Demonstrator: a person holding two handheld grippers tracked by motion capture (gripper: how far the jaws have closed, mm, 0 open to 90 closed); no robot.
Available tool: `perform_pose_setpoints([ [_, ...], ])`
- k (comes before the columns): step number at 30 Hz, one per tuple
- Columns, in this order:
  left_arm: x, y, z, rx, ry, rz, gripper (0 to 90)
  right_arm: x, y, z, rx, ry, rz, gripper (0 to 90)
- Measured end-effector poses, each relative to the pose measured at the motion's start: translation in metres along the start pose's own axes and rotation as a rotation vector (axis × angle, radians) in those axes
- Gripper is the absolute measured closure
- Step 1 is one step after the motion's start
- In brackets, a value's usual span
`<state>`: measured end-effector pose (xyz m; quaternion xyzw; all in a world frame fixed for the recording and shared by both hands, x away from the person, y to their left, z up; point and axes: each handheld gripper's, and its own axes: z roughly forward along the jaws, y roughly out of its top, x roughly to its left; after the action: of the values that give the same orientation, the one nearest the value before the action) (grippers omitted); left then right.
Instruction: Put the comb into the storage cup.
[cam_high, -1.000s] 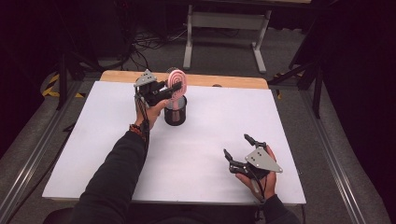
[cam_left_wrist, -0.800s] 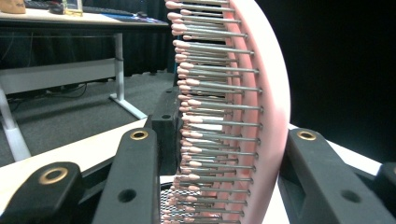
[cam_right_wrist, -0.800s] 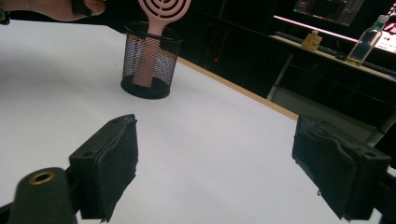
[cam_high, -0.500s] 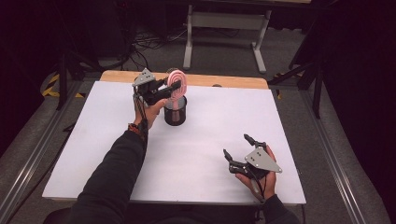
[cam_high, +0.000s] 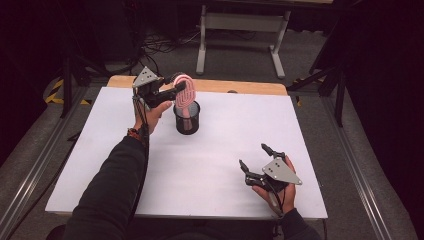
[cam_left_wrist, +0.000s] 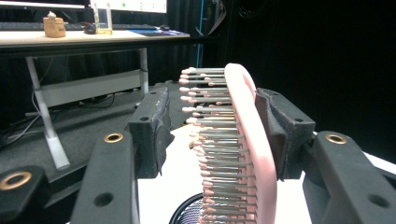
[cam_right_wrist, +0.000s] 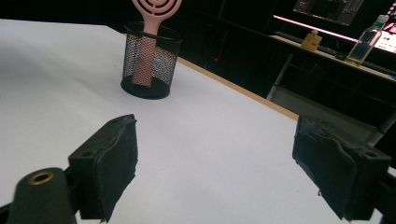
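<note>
- The pink hairbrush (cam_high: 184, 95) already stands handle-down in the black mesh cup (cam_high: 186, 120) near the desk's far edge, so the placing looks done.
- Your left gripper (cam_left_wrist: 212, 133) has just been opening; its fingers (cam_left_wrist: 150, 128) straddle the brush head, one pad clear of the bristles, the other close against its back. What's left is drawing it away.
- Your right gripper (cam_high: 256, 161) waits near the desk's (cam_high: 220, 165) near right corner, released and empty.
- Nothing blocks you; only snagging the bristles could tip the cup.
</note>
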<state>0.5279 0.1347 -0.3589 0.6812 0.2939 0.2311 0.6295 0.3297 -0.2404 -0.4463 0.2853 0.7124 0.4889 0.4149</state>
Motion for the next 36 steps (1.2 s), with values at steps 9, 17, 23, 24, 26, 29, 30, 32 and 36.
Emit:
perform_pose_setpoints([
  [9,0.006,-0.002,0.001,0.037,0.036,0.002,39.8,0.0,-0.001,0.001,0.01,0.006,0.0,14.7],
  [17,0.011,-0.002,-0.003,0.038,0.067,-0.008,34.1,-0.001,-0.001,0.001,0.012,0.008,0.002,14.7],
  [23,0.013,-0.003,-0.004,0.04,0.071,-0.007,33.2,0.0,-0.001,0.001,0.015,0.003,0.0,14.5],
  [24,0.013,-0.003,-0.004,0.04,0.074,-0.005,33.1,0.0,-0.001,0.001,0.013,0.0,0.002,14.5],
  [26,0.013,-0.002,-0.005,0.04,0.073,0.0,32.5,-0.001,-0.001,0.001,0.013,0.0,0.003,14.5],
  [29,0.012,0.0,-0.005,0.048,0.077,0.021,32.3,-0.001,-0.001,0.0,0.011,0.0,0.008,14.2],
  [30,0.011,0.0,-0.005,0.055,0.078,0.024,32.0,-0.001,-0.001,0.0,0.011,0.002,0.007,14.1],
  [32,0.011,0.001,-0.005,0.063,0.076,0.042,32.5,-0.001,-0.001,0.0,0.01,0.003,0.008,14.2],
  [36,0.01,0.003,-0.006,0.062,0.073,0.063,32.4,-0.002,-0.002,0.0,0.01,0.012,0.008,14.8],
])
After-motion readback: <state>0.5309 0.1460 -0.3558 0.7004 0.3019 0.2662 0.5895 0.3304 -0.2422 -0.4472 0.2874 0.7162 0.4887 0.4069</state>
